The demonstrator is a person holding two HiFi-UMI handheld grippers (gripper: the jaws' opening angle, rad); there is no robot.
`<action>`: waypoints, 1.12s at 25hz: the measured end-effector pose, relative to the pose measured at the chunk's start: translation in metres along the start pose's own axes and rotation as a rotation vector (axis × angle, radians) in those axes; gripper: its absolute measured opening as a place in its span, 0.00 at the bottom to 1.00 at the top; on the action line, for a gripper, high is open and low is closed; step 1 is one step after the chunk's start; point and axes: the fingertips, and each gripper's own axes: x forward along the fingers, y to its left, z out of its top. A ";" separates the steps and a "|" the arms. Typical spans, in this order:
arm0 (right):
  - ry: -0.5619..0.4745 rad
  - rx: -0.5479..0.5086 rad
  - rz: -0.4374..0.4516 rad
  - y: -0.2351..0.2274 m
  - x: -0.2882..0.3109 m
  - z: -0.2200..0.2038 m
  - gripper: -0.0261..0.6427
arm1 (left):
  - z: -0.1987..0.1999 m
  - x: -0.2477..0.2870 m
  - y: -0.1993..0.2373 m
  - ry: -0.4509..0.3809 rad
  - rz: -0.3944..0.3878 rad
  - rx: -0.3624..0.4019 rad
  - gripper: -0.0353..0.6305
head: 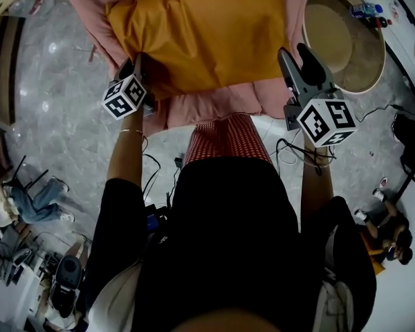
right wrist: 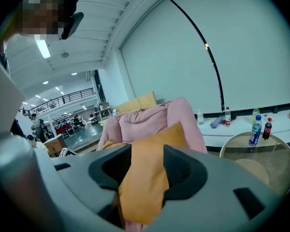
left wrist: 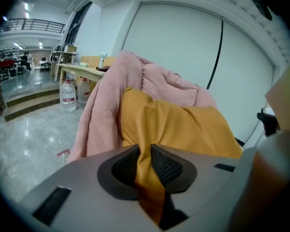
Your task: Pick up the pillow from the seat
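Note:
An orange pillow lies on a pink padded seat. At the pillow's near left corner, my left gripper is shut on a fold of it. The left gripper view shows that orange fabric pinched tight between the pads, with the pink seat behind. My right gripper is at the pillow's right corner with its jaws apart. In the right gripper view that corner hangs loosely between the open pads, in front of the seat.
A round glass-topped side table stands close to the right of the seat, with bottles behind it on a white ledge. Cables lie on the floor near my legs. Water jugs stand far left.

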 end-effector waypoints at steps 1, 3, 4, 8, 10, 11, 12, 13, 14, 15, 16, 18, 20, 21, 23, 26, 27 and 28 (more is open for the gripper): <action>0.004 0.000 0.000 -0.002 0.003 -0.001 0.33 | 0.000 -0.001 0.000 0.003 0.004 -0.001 0.18; 0.010 0.001 0.003 -0.007 0.008 -0.002 0.34 | 0.001 -0.002 0.000 0.008 0.014 -0.006 0.18; 0.014 0.002 0.005 -0.010 0.010 -0.002 0.34 | 0.001 -0.002 0.000 0.010 0.019 -0.009 0.17; 0.039 0.002 0.009 -0.023 0.019 -0.007 0.36 | 0.001 -0.002 -0.003 0.014 0.040 -0.016 0.17; 0.054 -0.016 0.010 -0.029 0.023 -0.009 0.39 | 0.001 -0.002 -0.004 0.009 0.048 -0.020 0.17; 0.062 -0.028 0.012 -0.031 0.025 -0.011 0.40 | 0.001 -0.002 -0.004 0.007 0.052 -0.022 0.17; 0.070 -0.035 0.015 -0.033 0.027 -0.013 0.40 | 0.001 -0.002 -0.004 0.006 0.057 -0.024 0.17; 0.075 -0.033 0.018 -0.035 0.029 -0.015 0.41 | 0.000 -0.002 -0.004 0.007 0.061 -0.026 0.17; 0.078 -0.026 0.023 -0.037 0.031 -0.016 0.41 | 0.000 -0.003 -0.004 0.008 0.066 -0.026 0.16; 0.081 -0.018 0.027 -0.039 0.033 -0.017 0.41 | -0.001 -0.003 -0.004 0.010 0.070 -0.026 0.17; 0.085 -0.013 0.030 -0.042 0.036 -0.018 0.41 | -0.001 -0.002 -0.004 0.011 0.075 -0.026 0.16; 0.096 -0.009 0.035 -0.046 0.043 -0.022 0.41 | -0.001 -0.001 -0.004 0.009 0.085 -0.029 0.17; 0.108 -0.007 0.040 -0.049 0.049 -0.026 0.41 | -0.001 -0.001 -0.003 0.006 0.090 -0.033 0.16; 0.113 -0.006 0.042 -0.050 0.052 -0.027 0.41 | -0.001 0.000 -0.003 0.005 0.093 -0.036 0.16; 0.124 -0.009 0.045 -0.053 0.057 -0.029 0.41 | -0.001 -0.001 -0.003 0.003 0.101 -0.045 0.16; 0.143 -0.012 0.050 -0.057 0.064 -0.032 0.42 | 0.000 -0.004 -0.003 0.002 0.115 -0.054 0.16; 0.149 -0.011 0.050 -0.059 0.067 -0.033 0.42 | 0.001 -0.004 -0.002 0.002 0.120 -0.056 0.16; 0.156 -0.009 0.049 -0.062 0.069 -0.035 0.42 | 0.001 -0.004 -0.002 0.001 0.125 -0.058 0.16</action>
